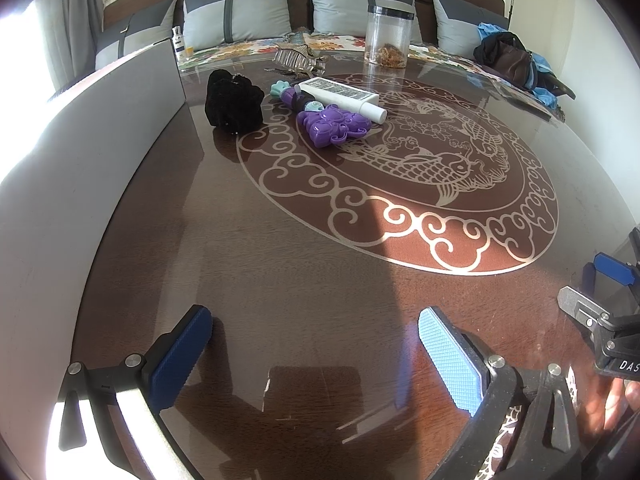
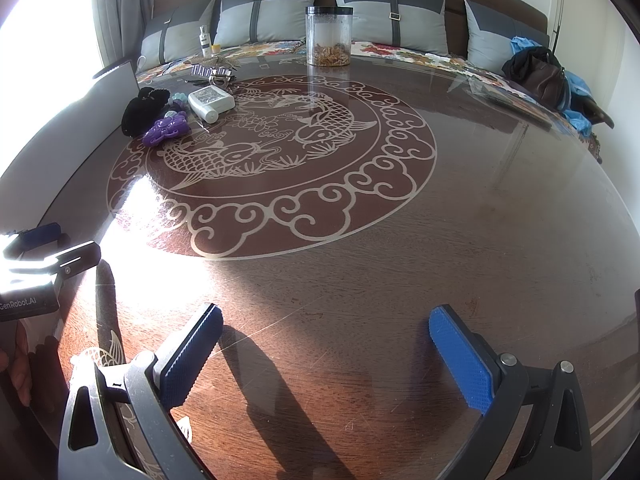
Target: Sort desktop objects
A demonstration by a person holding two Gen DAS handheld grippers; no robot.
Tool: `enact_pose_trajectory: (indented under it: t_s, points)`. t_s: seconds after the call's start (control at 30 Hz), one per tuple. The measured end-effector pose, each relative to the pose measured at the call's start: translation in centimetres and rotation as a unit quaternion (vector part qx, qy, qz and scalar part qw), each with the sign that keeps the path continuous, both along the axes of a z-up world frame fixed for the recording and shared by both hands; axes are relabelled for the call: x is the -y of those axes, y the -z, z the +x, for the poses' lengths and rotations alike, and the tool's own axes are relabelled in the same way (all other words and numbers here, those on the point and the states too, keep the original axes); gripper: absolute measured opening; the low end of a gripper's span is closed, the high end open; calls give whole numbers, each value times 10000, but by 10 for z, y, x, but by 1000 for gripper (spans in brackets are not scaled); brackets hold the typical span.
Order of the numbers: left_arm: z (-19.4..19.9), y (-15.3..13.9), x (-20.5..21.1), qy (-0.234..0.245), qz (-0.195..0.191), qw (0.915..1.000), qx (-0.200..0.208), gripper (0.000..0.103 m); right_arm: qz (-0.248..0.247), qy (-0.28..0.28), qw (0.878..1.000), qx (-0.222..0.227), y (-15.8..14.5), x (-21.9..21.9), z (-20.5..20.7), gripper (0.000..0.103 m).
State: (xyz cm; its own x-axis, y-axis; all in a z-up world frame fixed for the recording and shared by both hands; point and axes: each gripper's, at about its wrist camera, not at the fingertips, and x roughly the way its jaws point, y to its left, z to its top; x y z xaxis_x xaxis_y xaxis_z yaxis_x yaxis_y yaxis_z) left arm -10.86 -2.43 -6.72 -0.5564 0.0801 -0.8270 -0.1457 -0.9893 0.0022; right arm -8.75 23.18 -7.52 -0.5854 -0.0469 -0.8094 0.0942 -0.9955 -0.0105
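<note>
Left claw (image 1: 314, 354) spread wide, empty; right claw (image 2: 326, 354) same.

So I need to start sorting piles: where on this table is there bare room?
The near half of the table, between both grippers and the fish medallion, is bare, as is its right side. It is crowded far left: black scrunchie, purple toy, white tube.

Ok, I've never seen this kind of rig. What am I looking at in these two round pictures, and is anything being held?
Each picture comes from a fisheye camera on a hand-held gripper, looking along its two blue-padded fingers. A person holds one in each hand. The left gripper and the right gripper are both open and empty above a glass-topped table. Far across it lie a black fluffy item, a purple plastic toy and a white tube, bunched together, with a clear jar behind.
</note>
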Motion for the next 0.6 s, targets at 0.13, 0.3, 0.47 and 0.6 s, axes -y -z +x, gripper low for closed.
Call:
enact_pose_trajectory:
  t_s: [0.13, 0.3, 0.47, 0.6]
  points:
    - [-10, 0, 21, 109, 5, 9999, 55, 103, -1, 1, 10000, -3, 0, -1, 0, 103]
    - [-32, 2, 45, -576, 28, 9983, -9, 103, 0, 1, 10000, 1, 0, -1, 1, 103]
    - [-37, 3, 45, -662, 33, 9978, -33, 103, 16, 6, 10000, 9, 0, 0, 0, 103]
    - [-37, 4, 44, -661, 39, 9978, -40, 103, 31, 56, 10000, 22, 0, 0, 1, 103]
